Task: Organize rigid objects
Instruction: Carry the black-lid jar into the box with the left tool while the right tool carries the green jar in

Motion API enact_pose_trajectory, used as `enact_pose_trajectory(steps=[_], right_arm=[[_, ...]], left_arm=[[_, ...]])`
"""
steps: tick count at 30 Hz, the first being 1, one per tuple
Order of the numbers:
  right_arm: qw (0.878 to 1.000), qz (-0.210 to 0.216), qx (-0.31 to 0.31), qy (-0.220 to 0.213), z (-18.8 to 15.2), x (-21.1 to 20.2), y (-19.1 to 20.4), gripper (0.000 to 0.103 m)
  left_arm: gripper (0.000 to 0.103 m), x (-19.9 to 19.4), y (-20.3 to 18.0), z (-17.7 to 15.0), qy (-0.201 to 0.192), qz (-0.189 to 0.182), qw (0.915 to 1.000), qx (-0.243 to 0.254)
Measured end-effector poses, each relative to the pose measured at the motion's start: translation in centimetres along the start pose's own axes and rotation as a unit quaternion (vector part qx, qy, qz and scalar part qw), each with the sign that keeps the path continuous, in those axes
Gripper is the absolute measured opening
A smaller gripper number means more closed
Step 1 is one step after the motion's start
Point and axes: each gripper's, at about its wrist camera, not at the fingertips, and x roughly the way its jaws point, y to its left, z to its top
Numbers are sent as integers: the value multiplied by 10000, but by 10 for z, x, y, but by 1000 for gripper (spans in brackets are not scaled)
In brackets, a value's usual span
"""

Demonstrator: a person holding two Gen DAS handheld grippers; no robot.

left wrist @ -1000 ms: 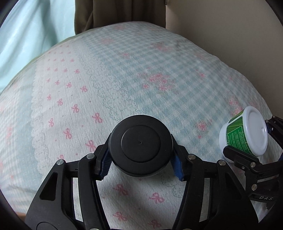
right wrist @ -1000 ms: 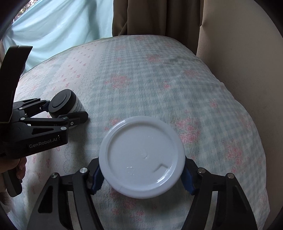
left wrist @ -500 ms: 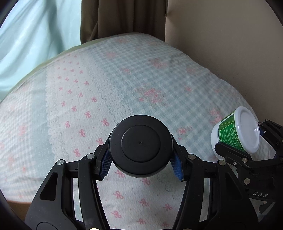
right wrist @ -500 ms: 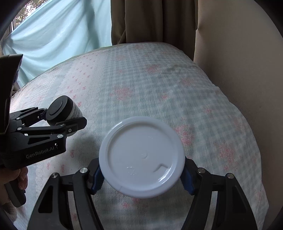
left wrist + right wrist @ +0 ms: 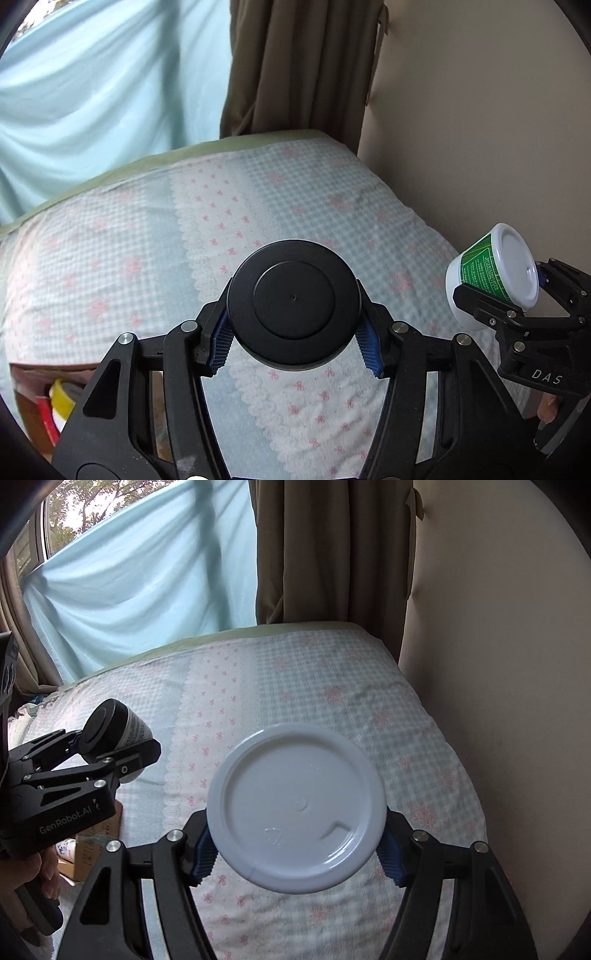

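Two jars are held, one per claw. Our left gripper (image 5: 293, 341) is clamped on a black-lidded jar (image 5: 293, 307), its lid facing us dead centre between the blue pads (image 5: 369, 347). Our right gripper (image 5: 297, 851) squeezes a white-lidded tub (image 5: 296, 818) the same way. From the left camera the tub (image 5: 491, 271) sits at three o'clock, above the checked bedspread (image 5: 303, 199).

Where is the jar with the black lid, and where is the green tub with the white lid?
black-lidded jar (image 5: 293, 297), left wrist view, centre of its black lid.
green tub (image 5: 480, 267), left wrist view, on its green label.
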Motion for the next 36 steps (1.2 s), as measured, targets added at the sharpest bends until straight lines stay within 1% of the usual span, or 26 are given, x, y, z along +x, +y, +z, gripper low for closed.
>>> enact_pose_trajectory(steps=[4, 10, 14, 18, 23, 27, 32, 36], right_arm=[[9999, 45, -64, -110, 15, -45, 30, 66], [9994, 239, -152, -213, 29, -95, 93, 66], [9985, 483, -188, -180, 24, -106, 147, 66], [9973, 705, -182, -60, 14, -104, 201, 66], [9961, 856, -167, 163, 2, -93, 256, 66], [9949, 919, -194, 368, -8, -80, 293, 66], [9924, 970, -356, 675, -20, -54, 326, 66], [9886, 1001, -522, 995, -30, -25, 345, 66]], left_arm=[[53, -59, 28, 2, -162, 124, 9997, -162], [53, -138, 88, -15, -239, 435, 9981, -354], [53, -175, 139, -36, -171, 650, 9962, -548], [53, -202, 190, -59, -70, 865, 9940, -660], [53, -218, 245, -90, 126, 1106, 9916, -659], [53, -221, 280, -112, 321, 1172, 9896, -772], [53, -204, 310, -132, 569, 1174, 9871, -923], [53, -177, 325, -147, 837, 1143, 9845, -1031]])
